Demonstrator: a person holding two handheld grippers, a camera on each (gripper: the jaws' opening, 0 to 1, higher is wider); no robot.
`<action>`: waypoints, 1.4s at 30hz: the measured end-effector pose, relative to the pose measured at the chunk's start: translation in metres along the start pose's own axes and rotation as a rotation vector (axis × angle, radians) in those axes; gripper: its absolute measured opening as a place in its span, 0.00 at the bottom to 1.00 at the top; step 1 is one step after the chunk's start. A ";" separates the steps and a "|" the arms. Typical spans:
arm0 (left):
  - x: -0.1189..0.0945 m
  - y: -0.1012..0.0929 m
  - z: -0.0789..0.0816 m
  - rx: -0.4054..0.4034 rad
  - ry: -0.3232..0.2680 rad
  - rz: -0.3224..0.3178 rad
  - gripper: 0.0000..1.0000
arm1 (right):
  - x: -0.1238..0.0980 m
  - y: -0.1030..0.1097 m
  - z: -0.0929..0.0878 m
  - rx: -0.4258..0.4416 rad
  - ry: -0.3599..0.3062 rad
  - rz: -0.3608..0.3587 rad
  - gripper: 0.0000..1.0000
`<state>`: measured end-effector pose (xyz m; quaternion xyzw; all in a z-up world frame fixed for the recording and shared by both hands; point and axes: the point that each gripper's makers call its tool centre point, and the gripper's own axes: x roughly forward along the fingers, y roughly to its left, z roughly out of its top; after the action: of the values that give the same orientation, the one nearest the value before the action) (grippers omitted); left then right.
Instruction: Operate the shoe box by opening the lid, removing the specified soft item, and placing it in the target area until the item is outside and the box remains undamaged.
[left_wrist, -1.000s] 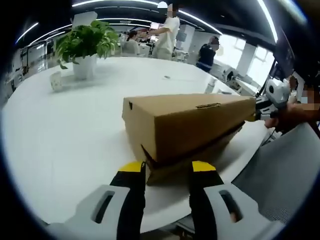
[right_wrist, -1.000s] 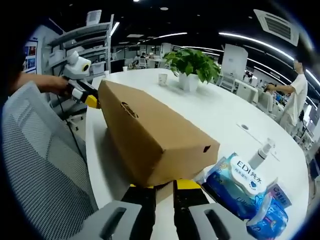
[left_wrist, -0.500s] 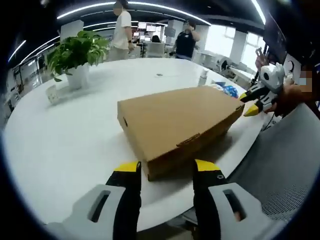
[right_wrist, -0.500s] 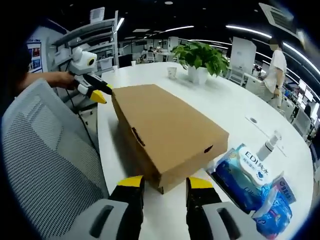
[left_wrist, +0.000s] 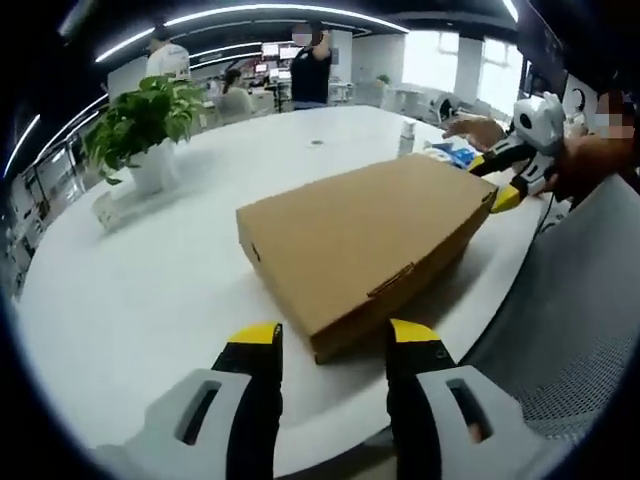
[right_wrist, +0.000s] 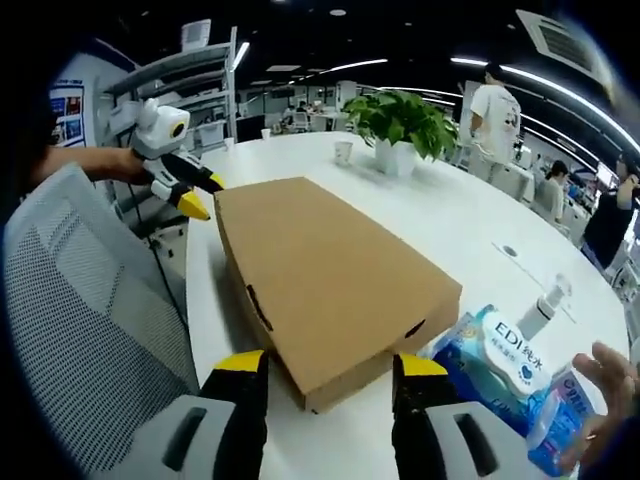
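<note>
White and round-edged, the tabletop (left_wrist: 150, 300) spreads through an open office under long ceiling lights. Closest in the left gripper view, the left gripper (left_wrist: 328, 340) shows at the bottom of the frame, its yellow-tipped black fingers (left_wrist: 256, 345) spread apart with nothing between them, hanging just short of the near corner of the shoe box (left_wrist: 365, 245). That brown cardboard box lies flat at centre frame, lid shut, slanting away toward the upper right. A grey mesh chair back (left_wrist: 565, 340) fills the lower right. At the far end of the box, upper right, the right gripper (left_wrist: 505, 180) comes in held by a hand, its yellow tips near the far corner of the box. Further back, upper left, a potted plant (left_wrist: 140, 120) stands in a white pot, with people standing beyond the table.

Over to the right gripper view: the right gripper (right_wrist: 330, 375) sits at the bottom, fingers (right_wrist: 240, 375) wide apart and empty, on either side of the box's near corner (right_wrist: 320, 265). Lower right, just beside the box, lie a blue wipes pack (right_wrist: 490, 355) and a small pump bottle (right_wrist: 545, 300); another hand (right_wrist: 605, 375) reaches toward a blue packet there. Upper left, the left gripper (right_wrist: 185, 190) hovers off the far corner. The plant (right_wrist: 400, 120) stands behind, top centre.
</note>
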<state>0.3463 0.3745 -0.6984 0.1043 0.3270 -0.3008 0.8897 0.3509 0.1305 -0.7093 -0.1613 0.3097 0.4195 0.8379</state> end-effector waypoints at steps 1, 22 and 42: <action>0.000 -0.001 0.001 0.001 -0.005 -0.001 0.38 | 0.001 0.000 0.000 0.001 0.004 -0.005 0.47; 0.017 0.013 -0.002 -0.001 0.036 0.058 0.33 | 0.014 -0.002 -0.005 -0.001 0.031 -0.029 0.43; 0.051 0.049 0.027 -0.020 0.042 0.071 0.33 | 0.042 -0.049 0.018 0.006 0.018 -0.067 0.45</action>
<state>0.4208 0.3790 -0.7112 0.1132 0.3446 -0.2636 0.8939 0.4160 0.1366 -0.7232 -0.1729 0.3129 0.3889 0.8491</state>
